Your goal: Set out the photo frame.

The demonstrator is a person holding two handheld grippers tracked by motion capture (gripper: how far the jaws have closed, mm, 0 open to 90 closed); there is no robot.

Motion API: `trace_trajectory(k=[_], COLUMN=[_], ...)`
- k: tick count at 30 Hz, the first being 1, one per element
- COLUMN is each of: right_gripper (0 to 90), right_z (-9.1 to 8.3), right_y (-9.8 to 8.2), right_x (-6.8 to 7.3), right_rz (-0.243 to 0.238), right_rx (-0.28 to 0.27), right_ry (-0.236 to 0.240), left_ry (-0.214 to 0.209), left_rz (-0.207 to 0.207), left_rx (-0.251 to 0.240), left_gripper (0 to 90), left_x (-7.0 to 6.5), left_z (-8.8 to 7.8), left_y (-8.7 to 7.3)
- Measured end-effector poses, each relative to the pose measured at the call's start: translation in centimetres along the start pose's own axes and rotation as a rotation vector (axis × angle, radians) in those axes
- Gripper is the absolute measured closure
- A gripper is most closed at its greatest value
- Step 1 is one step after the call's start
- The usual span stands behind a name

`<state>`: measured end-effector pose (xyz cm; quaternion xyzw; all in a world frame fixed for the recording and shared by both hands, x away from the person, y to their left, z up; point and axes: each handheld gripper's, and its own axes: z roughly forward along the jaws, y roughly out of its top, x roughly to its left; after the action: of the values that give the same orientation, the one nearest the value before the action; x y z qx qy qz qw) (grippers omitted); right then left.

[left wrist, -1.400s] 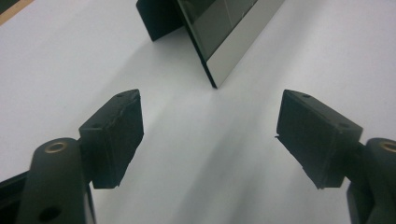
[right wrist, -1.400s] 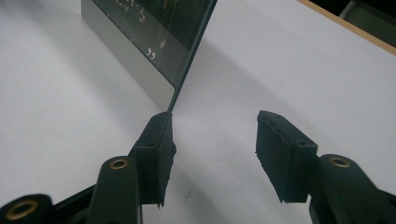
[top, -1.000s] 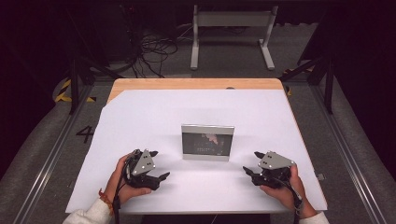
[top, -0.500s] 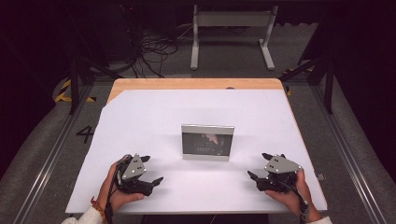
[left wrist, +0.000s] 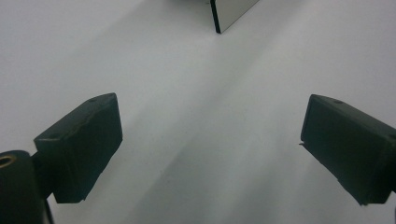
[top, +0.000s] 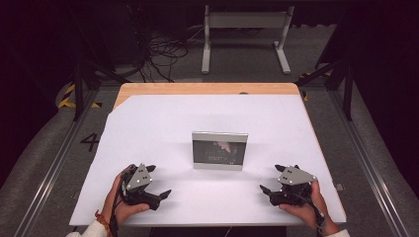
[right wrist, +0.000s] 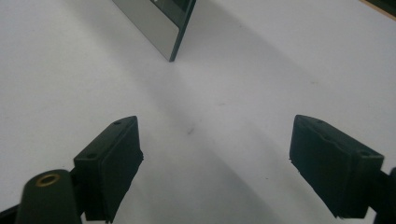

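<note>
A dark numeral "4" point(top: 90, 141) stands on the grey floor beside the table.

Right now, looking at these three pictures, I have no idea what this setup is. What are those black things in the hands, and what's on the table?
A person sits at a table covered with a white sheet, holding a hand-held claw in each hand. The high view looks down from above: the left claw and right claw rest near the table's front edge. The other two pictures come from cameras riding on each claw, looking along its two black jaws. Both claws are open and hold nothing. Between them, farther back, stands a small framed picture.
</note>
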<state>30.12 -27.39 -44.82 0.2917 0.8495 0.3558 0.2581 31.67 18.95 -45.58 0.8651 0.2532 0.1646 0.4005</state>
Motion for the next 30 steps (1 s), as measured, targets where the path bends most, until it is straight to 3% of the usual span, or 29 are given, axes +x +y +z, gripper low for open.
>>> trace_trajectory(k=[8, 15, 30], right_gripper=[17.1, 17.4, 17.3], right_z=[-0.1, -0.53, -0.86], right_y=[0.15, 0.33, 0.05], right_x=[0.35, 0.37, 0.25], right_rz=[-0.006, -0.008, -0.011], right_rx=[-0.008, -0.04, -0.036], right_ry=[-0.014, -0.024, -0.039], left_ry=[0.006, 0.01, 0.0], left_rz=[0.024, 0.019, 0.015], left_rx=[0.018, 0.012, 0.026], left_gripper=[6.8, 7.1, 7.4], left_x=[-0.13, -0.06, 0.06], left_z=[0.09, 0.14, 0.76], left_y=[-0.05, -0.03, 0.15])
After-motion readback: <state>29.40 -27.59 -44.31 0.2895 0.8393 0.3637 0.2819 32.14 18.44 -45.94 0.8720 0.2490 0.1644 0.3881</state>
